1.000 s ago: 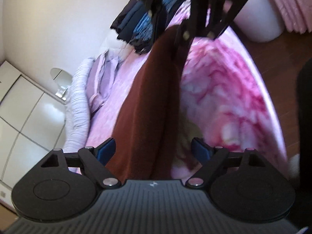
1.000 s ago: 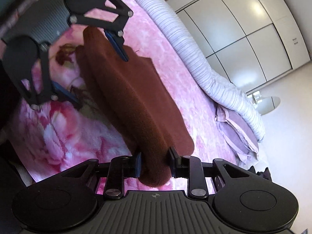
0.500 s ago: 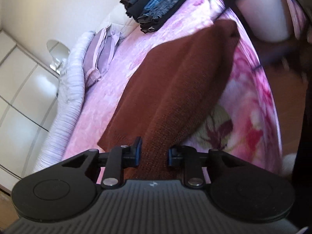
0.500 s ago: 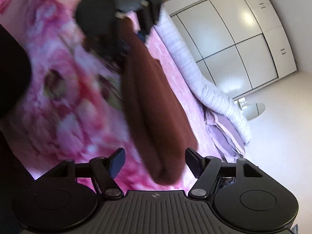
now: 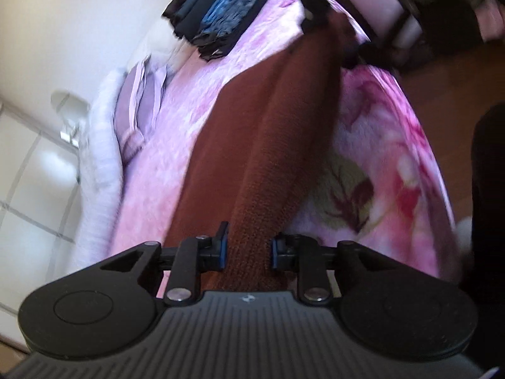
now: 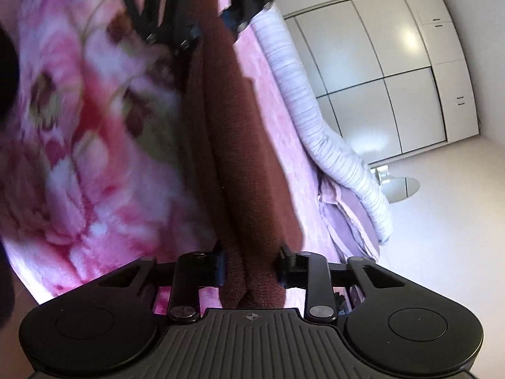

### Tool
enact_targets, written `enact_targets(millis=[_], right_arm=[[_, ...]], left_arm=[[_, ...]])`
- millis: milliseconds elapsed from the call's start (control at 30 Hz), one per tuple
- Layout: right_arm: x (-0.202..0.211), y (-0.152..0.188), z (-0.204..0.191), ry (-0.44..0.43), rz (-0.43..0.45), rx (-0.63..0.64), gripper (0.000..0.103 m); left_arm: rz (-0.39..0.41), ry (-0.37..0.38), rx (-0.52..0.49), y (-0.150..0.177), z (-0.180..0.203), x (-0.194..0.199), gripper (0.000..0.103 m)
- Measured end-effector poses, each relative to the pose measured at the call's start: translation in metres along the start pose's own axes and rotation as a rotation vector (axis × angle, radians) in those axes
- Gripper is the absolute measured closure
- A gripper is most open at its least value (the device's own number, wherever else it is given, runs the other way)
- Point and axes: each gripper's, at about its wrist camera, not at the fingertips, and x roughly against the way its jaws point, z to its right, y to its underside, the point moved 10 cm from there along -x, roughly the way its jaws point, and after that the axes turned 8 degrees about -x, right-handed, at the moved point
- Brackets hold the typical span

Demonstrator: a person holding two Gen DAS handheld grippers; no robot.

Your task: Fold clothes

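left gripper (image 5: 247, 249) clamped on brown garment (image 5: 268, 145) | right gripper (image 6: 252, 267) clamped on its opposite end | over pink blanket (image 5: 378, 164)

A pink floral blanket (image 5: 378, 145) covers the bed — white wardrobe doors (image 6: 378, 72) behind, a striped bolster (image 6: 331, 139) between.

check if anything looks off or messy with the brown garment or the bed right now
Nothing stands out as damaged or spilled. The brown garment is bunched into a long roll, stretched between the left gripper and the right gripper, both with jaws shut on its ends. The dark folded clothes sit in a pile on the pink floral blanket.
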Motion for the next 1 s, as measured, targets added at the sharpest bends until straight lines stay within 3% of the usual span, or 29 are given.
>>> enact_targets(millis=[267,567,833,1000], right_arm=[[0.064,-0.034,0.067,0.065,0.052,-0.049,0.075],[0.15,-0.035,0.091,0.126,0.033,-0.092,0.075],[0.15,-0.002,0.112,0.157,0.012,-0.158,0.075],[0.108,0.031,0.132,0.144,-0.002,-0.217,0.076]], left_arm=[[0.109,-0.076,-0.077,-0.023,-0.055,0.07,0.083],[0.225,-0.107,-0.133,-0.063,-0.058,0.125,0.083],[0.302,-0.077,-0.143,-0.106,-0.07,0.104,0.083],[0.344,-0.073,-0.229,-0.133,-0.088,0.046,0.084]])
